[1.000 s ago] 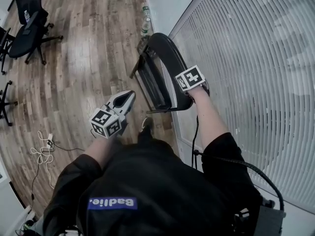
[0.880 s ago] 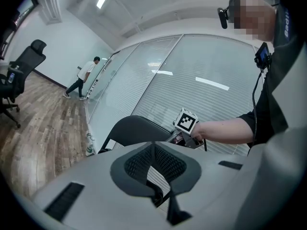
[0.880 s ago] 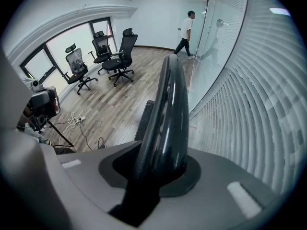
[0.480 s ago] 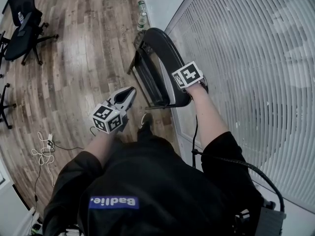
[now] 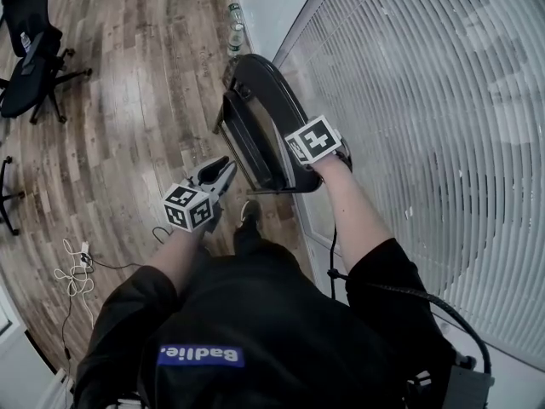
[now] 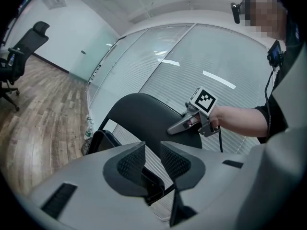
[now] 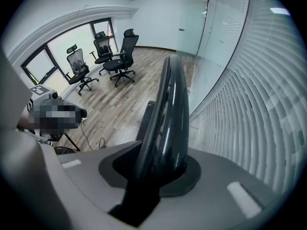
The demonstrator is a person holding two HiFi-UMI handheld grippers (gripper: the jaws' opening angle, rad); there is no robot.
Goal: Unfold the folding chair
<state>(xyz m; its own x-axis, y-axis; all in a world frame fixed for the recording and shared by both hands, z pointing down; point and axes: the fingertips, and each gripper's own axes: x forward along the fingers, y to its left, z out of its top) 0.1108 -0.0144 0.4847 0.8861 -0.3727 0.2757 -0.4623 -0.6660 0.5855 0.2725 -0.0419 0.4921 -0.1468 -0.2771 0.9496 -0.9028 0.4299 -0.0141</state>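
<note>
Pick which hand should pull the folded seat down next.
Left. Right tool is clamped on the black folding chair's backrest; left tool, jaws just opening and gripping nothing, faces its folded seat.

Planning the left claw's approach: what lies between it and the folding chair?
Nothing: the head view shows only bare wood floor between the left claw and the folding chair. Its jaws have just been opening, with nothing between them yet.
</note>
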